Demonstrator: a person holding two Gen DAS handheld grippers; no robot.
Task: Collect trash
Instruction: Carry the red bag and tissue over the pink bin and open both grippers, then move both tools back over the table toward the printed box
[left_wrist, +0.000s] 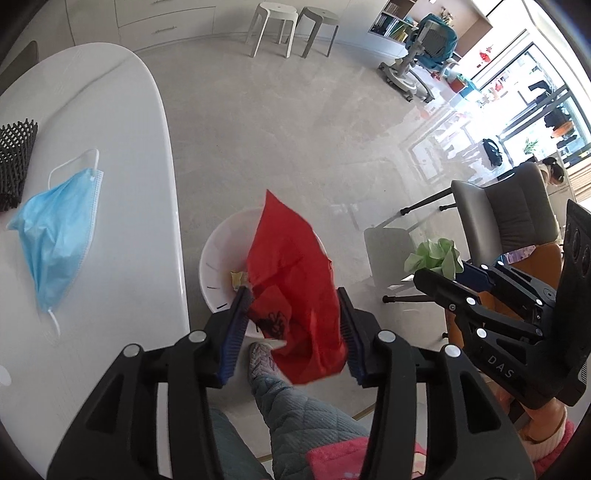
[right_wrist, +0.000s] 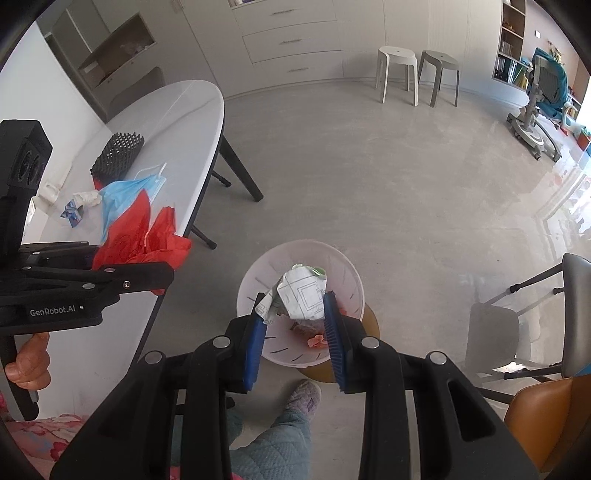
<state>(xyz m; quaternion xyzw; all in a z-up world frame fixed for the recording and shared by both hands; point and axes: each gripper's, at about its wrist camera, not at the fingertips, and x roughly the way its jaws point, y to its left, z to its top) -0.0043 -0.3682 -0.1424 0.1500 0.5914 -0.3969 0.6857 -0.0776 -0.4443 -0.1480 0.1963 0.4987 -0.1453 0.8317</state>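
My left gripper (left_wrist: 293, 317) holds a red plastic bag (left_wrist: 295, 280) between its blue pads, over the white trash bin (left_wrist: 214, 266) on the floor. In the right wrist view the red bag (right_wrist: 144, 236) hangs at the table edge. My right gripper (right_wrist: 295, 314) holds a crumpled white printed paper with a green piece (right_wrist: 301, 295) above the white bin (right_wrist: 347, 280); it also shows in the left wrist view (left_wrist: 439, 258). A blue face mask (left_wrist: 55, 229) lies on the white table (left_wrist: 122, 110).
A black mesh sleeve (left_wrist: 14, 155) and crumpled wrappers (right_wrist: 81, 203) lie on the table. Grey chair (left_wrist: 509, 210) and orange chair (right_wrist: 546, 413) stand at the right. Two stools (right_wrist: 417, 70) stand at the far wall. My foot (right_wrist: 303, 402) is beside the bin.
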